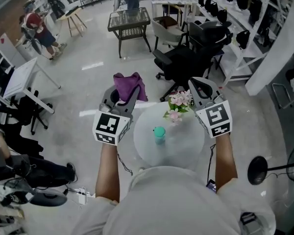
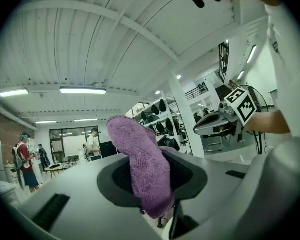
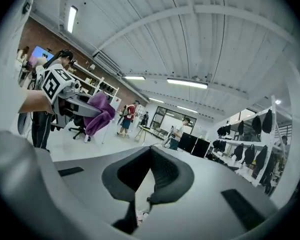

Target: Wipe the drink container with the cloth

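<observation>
**Cloth gripped on your left, container untouched on the table**

You held both grippers up in the air over the round table (image 1: 188,143), jaws pointing away from you. Your left gripper (image 1: 123,95) had its jaws clamped on the purple cloth (image 1: 129,86). In the left gripper view the cloth was pinched between the two dark pads, with a thick fold standing up above them and a shorter end hanging below. From your head view it draped forward over the jaw tips, clear of the table.

Your right gripper (image 1: 200,86) had its jaws pressed fully together with nothing between them. In the right gripper view the pads met edge to edge.

The drink container (image 1: 159,134), a small teal cup, stood upright near the middle of the table, between your two forearms and lower in the head view than either gripper. Neither gripper nor the cloth touched it. A small bunch of pink and white flowers (image 1: 179,104) sat at the far side of the table, just beside your right gripper. Beyond it, a black office chair (image 1: 179,62) stood on the pale floor.
</observation>
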